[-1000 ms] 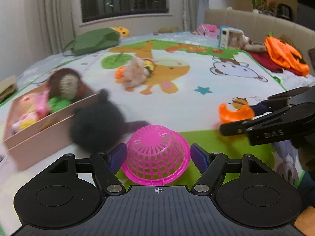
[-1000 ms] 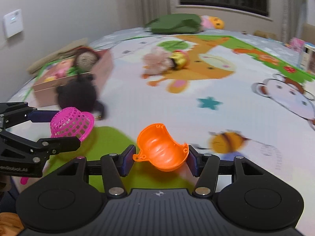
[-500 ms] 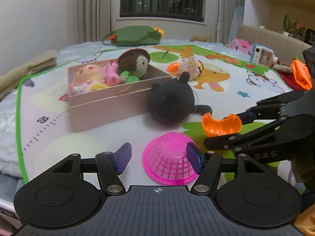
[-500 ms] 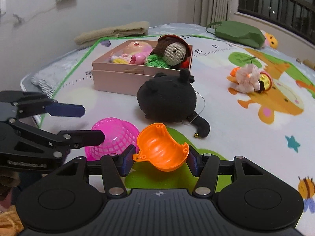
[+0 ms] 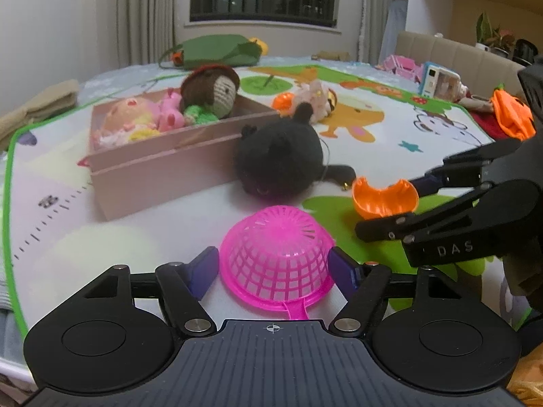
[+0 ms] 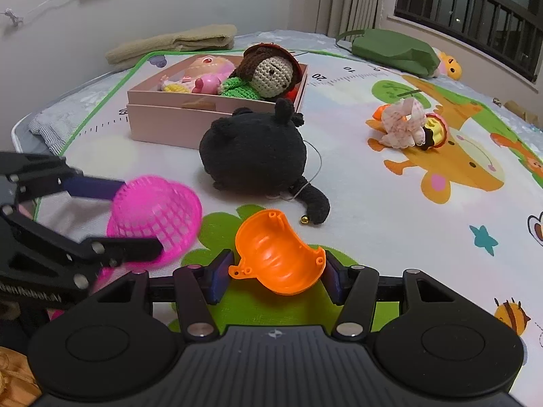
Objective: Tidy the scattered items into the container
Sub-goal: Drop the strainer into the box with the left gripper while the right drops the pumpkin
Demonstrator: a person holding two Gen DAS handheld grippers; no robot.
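Note:
My left gripper is shut on a pink mesh strainer, held dome-up above the play mat; it also shows in the right wrist view. My right gripper is shut on an orange pumpkin half-shell, which shows in the left wrist view too. The pink box lies ahead to the left, holding a crochet doll and pink toys. A black plush lies against the box's right end.
A small doll with an orange piece lies farther out on the mat. A green bag is at the back. An orange pumpkin bag and a toy box are at the far right. Folded towels lie behind the box.
Both grippers have swung left with their items, bringing the pink box and black plush nearer and more central. Both grips are unchanged.

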